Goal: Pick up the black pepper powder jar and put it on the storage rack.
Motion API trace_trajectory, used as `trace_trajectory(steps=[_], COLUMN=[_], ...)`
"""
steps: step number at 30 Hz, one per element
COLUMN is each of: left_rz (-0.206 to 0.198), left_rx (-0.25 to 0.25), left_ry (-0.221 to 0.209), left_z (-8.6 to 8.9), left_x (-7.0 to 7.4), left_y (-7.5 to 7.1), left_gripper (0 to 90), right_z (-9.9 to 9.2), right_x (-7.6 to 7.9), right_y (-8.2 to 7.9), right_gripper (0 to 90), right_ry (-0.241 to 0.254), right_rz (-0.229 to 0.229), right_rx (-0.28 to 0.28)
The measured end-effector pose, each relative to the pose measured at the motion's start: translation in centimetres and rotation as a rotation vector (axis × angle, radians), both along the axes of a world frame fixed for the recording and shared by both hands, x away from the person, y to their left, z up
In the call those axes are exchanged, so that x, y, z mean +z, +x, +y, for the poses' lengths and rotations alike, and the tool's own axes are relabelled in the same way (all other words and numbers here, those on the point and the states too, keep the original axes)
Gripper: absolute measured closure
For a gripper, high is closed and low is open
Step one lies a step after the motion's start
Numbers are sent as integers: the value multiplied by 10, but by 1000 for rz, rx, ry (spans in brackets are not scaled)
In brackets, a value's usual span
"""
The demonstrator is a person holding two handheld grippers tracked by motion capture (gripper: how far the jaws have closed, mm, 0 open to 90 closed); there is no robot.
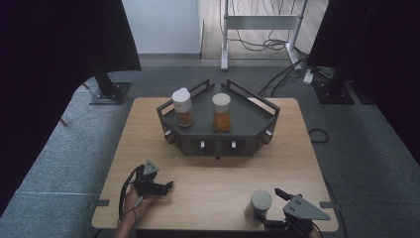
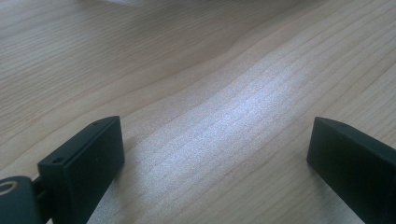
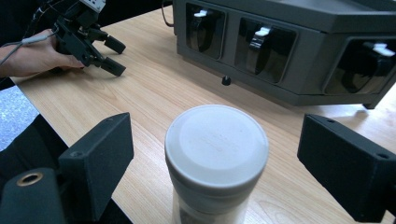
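The small clear jar with a grey round lid (image 3: 216, 158) stands upright near the front right corner of the pale wooden worktop (image 1: 208, 173). The right gripper view looks down on its lid from close by and shows a gap on each side of the jar, so the black pads do not touch it. The high view does not show those gaps; there the jar (image 1: 259, 204) sits just beside the right tool (image 1: 277, 208). The right tool (image 3: 215, 172) is wide, with the jar between its jaws.

The left tool (image 1: 166, 187) lies low at the front left of the worktop, held in a hand (image 1: 134, 202). The left gripper view shows its jaws wide apart with bare wood between them, holding nothing.

Farther back stands a dark grey metal rack with slanted sides (image 1: 247, 124). The high view shows two spice jars on top, a white-capped jar (image 1: 183, 106) and a tan-capped jar (image 1: 221, 112). The right gripper view shows the rack's (image 3: 308, 84) front holes with white clips inside.
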State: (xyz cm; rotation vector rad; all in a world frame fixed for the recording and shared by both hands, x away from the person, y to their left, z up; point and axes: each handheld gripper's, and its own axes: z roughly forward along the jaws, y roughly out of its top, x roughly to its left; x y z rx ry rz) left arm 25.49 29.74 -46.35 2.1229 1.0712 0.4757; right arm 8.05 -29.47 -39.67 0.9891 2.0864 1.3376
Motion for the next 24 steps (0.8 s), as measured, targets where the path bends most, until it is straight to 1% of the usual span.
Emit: trace_trajectory(steps=[5, 14, 19, 22, 23, 24], left_rz=[0, 0, 0, 0, 0, 0], left_rx=[0, 0, 0, 0, 0, 0], left_ry=[-1, -1, -1, -1, -1, 0], left_z=[0, 0, 0, 0, 0, 0], left_x=[0, 0, 0, 0, 0, 0], left_y=[0, 0, 0, 0, 0, 0], left_gripper=[37, 38, 37, 38, 38, 38], right_z=[5, 15, 18, 19, 19, 17], right_x=[-4, -12, -16, -18, -18, -20], right_y=[8, 20, 24, 25, 26, 27], right_gripper=[101, 122, 195, 266, 287, 309], right_ry=[-1, -13, -29, -38, -36, -20], right_rz=[13, 34, 35, 37, 43, 53], right_rx=[4, -6, -6, -11, -11, -4])
